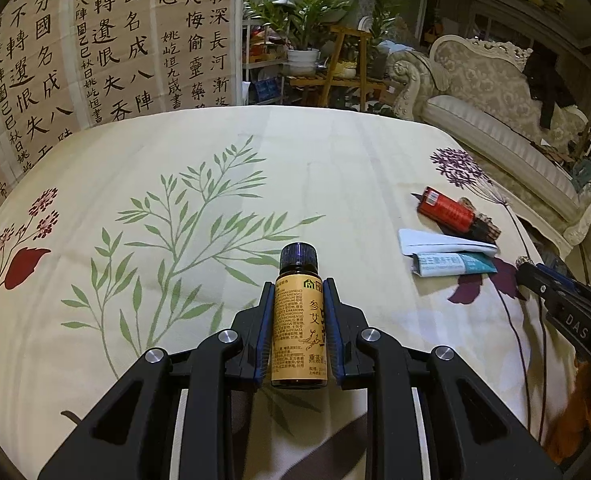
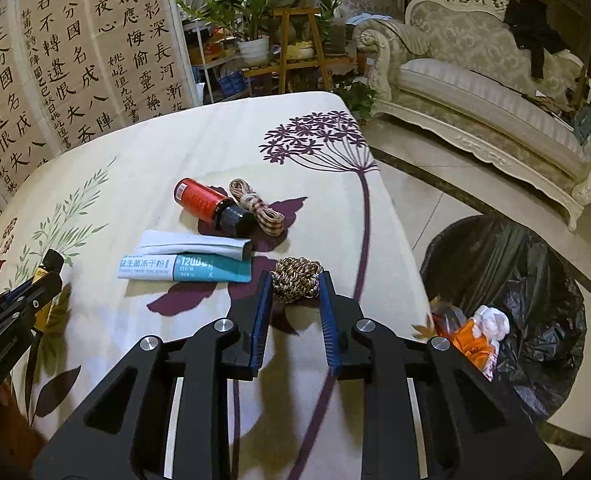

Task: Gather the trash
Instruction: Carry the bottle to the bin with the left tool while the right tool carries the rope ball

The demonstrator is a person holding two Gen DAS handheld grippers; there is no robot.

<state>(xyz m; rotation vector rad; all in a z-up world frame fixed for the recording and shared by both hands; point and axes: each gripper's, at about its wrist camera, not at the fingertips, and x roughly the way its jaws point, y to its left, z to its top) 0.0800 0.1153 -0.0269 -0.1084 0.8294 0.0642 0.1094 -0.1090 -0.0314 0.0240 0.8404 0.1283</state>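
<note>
My left gripper [image 1: 298, 286] is shut on a small brown bottle with a yellow label [image 1: 299, 328], held above the floral tablecloth [image 1: 175, 184]. My right gripper [image 2: 296, 280] is shut on a ball of brown-and-gold cord [image 2: 296, 280] near the table's right edge. On the table lie a red bottle with a black cap [image 2: 211, 206], a striped rope bundle [image 2: 257, 208], a folded white paper [image 2: 193, 246] and a white-and-teal packet [image 2: 185, 269]. The left gripper with its bottle also shows at the left of the right wrist view [image 2: 35, 280].
A bin lined with a black bag [image 2: 507, 312] stands on the tiled floor right of the table, holding orange and white trash [image 2: 475, 332]. A cream sofa [image 2: 475, 92] is beyond. A calligraphy screen [image 1: 95, 40] and plants [image 1: 303, 20] stand behind the table.
</note>
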